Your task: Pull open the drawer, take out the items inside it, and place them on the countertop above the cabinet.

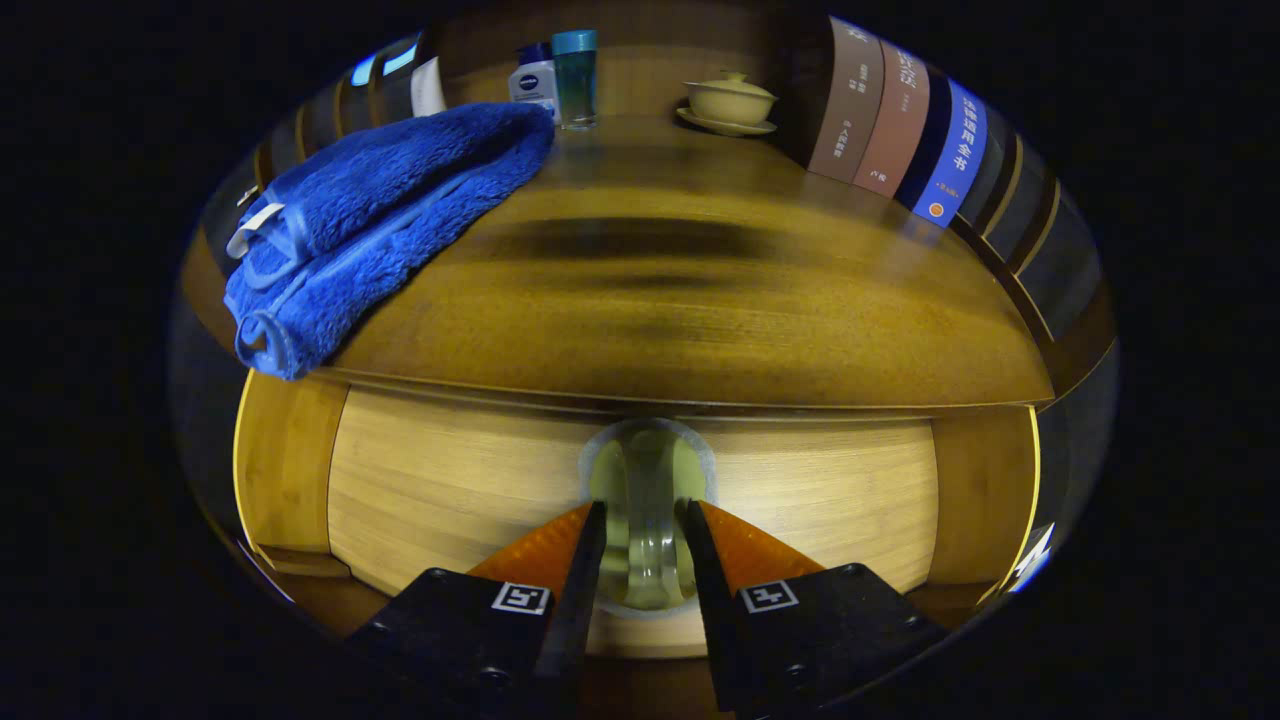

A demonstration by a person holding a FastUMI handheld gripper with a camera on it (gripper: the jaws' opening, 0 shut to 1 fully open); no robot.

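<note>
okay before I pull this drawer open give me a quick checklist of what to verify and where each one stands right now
1. Handle between the gripper fingers: ok.
2. Both fingers pressing on the handle: cannot tell; they flank it closely.
3. Drawer front closed, ready to pull: ok.
4. Bare countertop to set items on: ok, middle is free.
5. Blue towel overhanging the countertop edge, off to one side of the handle: ok.
6. Items inside the drawer: cannot tell.

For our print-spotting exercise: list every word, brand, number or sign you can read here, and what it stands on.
Brown and blue book spines: characters too small to read.
White plastic bottle: logo blurred.
Gripper, jaws flanking the clear drawer handle, contact unclear: square coded markers, no words.
</note>
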